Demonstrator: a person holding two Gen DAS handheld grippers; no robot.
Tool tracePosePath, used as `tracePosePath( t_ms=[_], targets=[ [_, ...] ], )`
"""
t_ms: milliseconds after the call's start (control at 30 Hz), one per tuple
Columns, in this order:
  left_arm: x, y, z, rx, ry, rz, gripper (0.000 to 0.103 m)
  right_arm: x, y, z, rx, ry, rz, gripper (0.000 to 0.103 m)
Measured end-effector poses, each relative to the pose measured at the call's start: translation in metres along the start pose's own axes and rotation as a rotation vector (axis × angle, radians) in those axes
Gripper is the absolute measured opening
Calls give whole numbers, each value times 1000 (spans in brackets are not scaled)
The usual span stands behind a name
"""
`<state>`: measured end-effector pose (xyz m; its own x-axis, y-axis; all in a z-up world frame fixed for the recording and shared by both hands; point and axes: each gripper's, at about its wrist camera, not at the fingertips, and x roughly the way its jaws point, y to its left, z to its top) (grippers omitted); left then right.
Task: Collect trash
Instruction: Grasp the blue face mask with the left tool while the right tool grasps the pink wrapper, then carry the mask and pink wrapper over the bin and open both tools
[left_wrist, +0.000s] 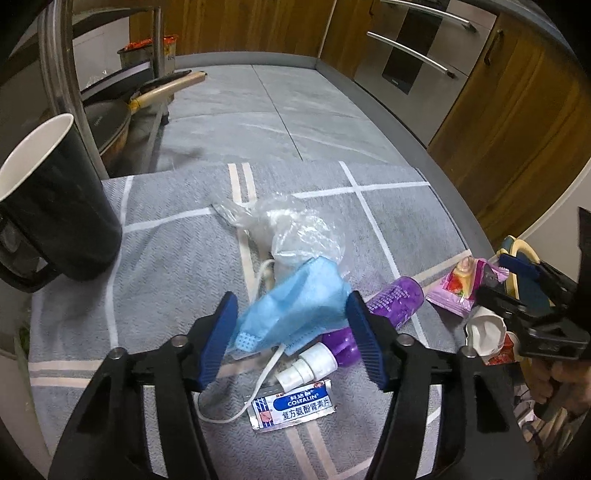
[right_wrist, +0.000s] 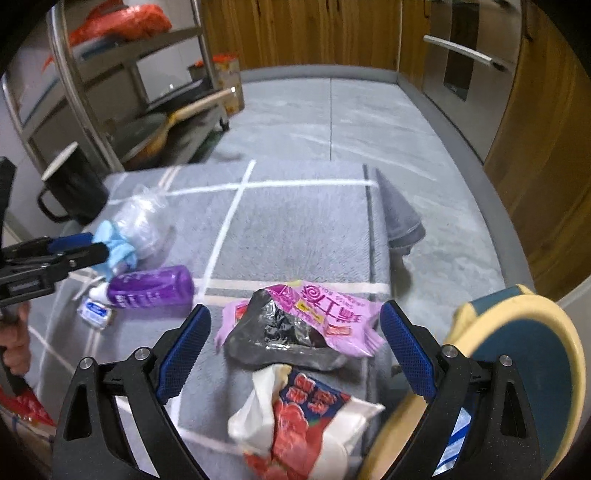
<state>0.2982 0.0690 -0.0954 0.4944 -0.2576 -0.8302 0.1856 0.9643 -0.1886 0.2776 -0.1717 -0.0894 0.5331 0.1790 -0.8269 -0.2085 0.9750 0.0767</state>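
My left gripper (left_wrist: 291, 321) has its blue pads against both sides of a crumpled blue face mask (left_wrist: 295, 306), which fills the gap between them. The same mask (right_wrist: 114, 247) looks bunched at those fingertips in the right wrist view. Under it lie a purple spray bottle (left_wrist: 391, 302) with a white nozzle and a Coltalin blister pack (left_wrist: 293, 406). A clear plastic bag (left_wrist: 291, 229) lies just beyond. My right gripper (right_wrist: 295, 347) stands open above a pink wrapper (right_wrist: 332, 314) with a dark foil inside, its pads apart from it. A red and white wrapper (right_wrist: 306, 417) lies nearer the camera.
All the litter rests on a grey cloth (left_wrist: 166, 258) with white lines. A black mug (left_wrist: 55, 206) stands at its left edge. A blue and yellow rounded object (right_wrist: 524, 350) sits close by the right gripper. A metal rack (right_wrist: 110, 92), wooden cabinets and an oven surround the floor.
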Motion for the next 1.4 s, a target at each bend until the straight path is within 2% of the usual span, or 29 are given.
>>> tracePosePath(
  t_ms=[67,133,200,233,267,333,367,400,467,500,933,1167,1400],
  targets=[
    [0,-1,-1,8,1,2,49,10,2,-1,3,31,4,80],
    [1,-3,-3,23,4,0,32,16,3,-2,17,50,23,61],
    [1,-5,-5,32,10,-4,26,18,4,-3,24,55,29,53],
    [0,-6,-7,37,10,-4,22,18,5,-3,26,55,37,43],
    [-1,-7,-8,39,9,-2,21,17,5,-4,29,58,48,38],
    [-6,-8,-10,40,2,3,7,13,7,-4,30,49,63,31],
    [-8,-8,-11,41,-3,5,7,11,7,-4,32,43,77,30],
    [-11,-8,-12,40,-10,6,6,8,8,-4,33,37,88,16],
    [-20,-8,-13,35,-26,5,3,1,10,-3,30,21,97,13],
    [-23,-7,-14,34,-30,5,2,-5,12,-2,33,8,116,5],
    [-80,-11,-26,-14,-125,-1,0,-81,26,-6,65,-133,226,5],
    [-119,-17,-39,-38,-184,-24,0,-128,21,-29,85,-197,260,5],
    [-143,-43,-54,-32,-213,-80,0,-171,3,-65,101,-248,236,5]
  ],
)
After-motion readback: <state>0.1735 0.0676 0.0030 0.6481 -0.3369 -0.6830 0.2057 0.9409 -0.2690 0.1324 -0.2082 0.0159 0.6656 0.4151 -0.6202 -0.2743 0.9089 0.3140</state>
